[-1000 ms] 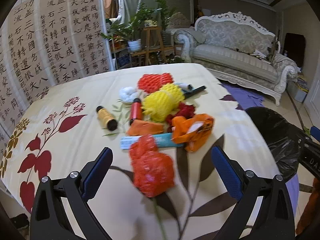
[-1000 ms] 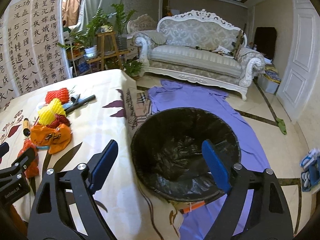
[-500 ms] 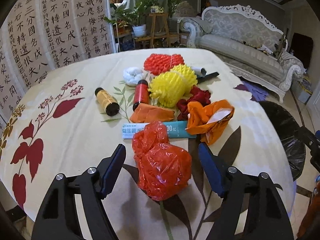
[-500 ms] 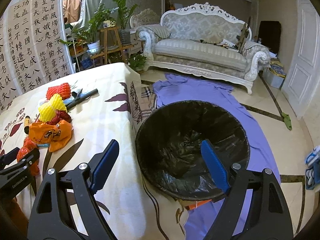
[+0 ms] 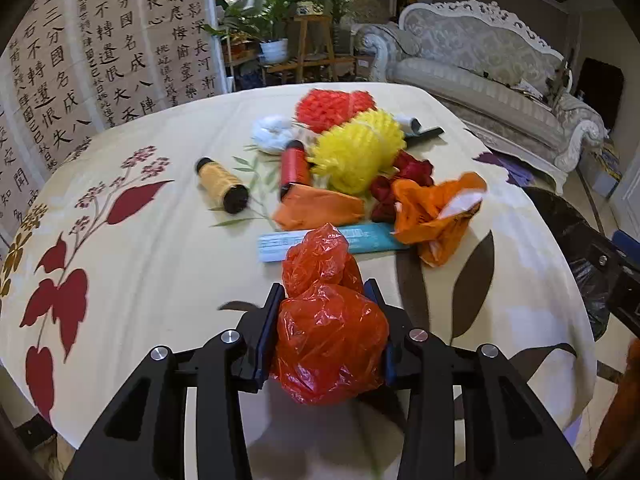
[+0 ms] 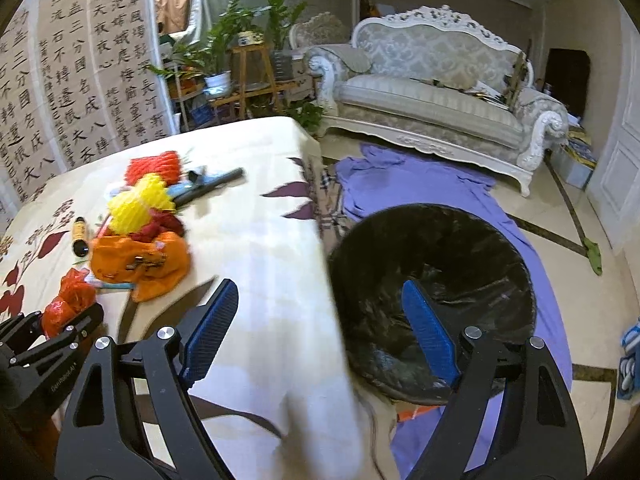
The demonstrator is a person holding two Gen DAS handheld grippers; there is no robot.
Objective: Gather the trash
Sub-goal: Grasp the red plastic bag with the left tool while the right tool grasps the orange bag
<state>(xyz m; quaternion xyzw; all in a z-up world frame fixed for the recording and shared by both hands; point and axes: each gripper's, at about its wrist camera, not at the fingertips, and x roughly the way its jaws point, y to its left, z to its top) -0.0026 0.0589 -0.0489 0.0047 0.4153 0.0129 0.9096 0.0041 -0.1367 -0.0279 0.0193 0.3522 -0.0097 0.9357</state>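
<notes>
A crumpled red plastic bag (image 5: 328, 336) lies on the flowered tablecloth (image 5: 160, 264) at the near edge. My left gripper (image 5: 323, 290) has its jaws closing on the bag, and both pads touch its sides. Behind it lies a heap of trash: an orange bag (image 5: 432, 212), a yellow foam net (image 5: 356, 152), a red foam net (image 5: 332, 104) and a teal box (image 5: 372, 238). My right gripper (image 6: 320, 292) is open and empty, over the table's edge beside the black-lined bin (image 6: 440, 248). The red bag (image 6: 68, 300) shows at the far left of the right wrist view.
A yellow thread spool (image 5: 222, 184), a red spool (image 5: 294, 168), a white wad (image 5: 272, 132) and a black pen (image 5: 428, 134) also lie on the table. The bin stands on a purple cloth (image 6: 400, 184) on the floor, right of the table. A sofa (image 6: 432, 100) is behind.
The left jaws have drawn in from wide open until they touch the red bag, and the gripper came down and forward over it. The right gripper has swung left, from over the bin toward the table.
</notes>
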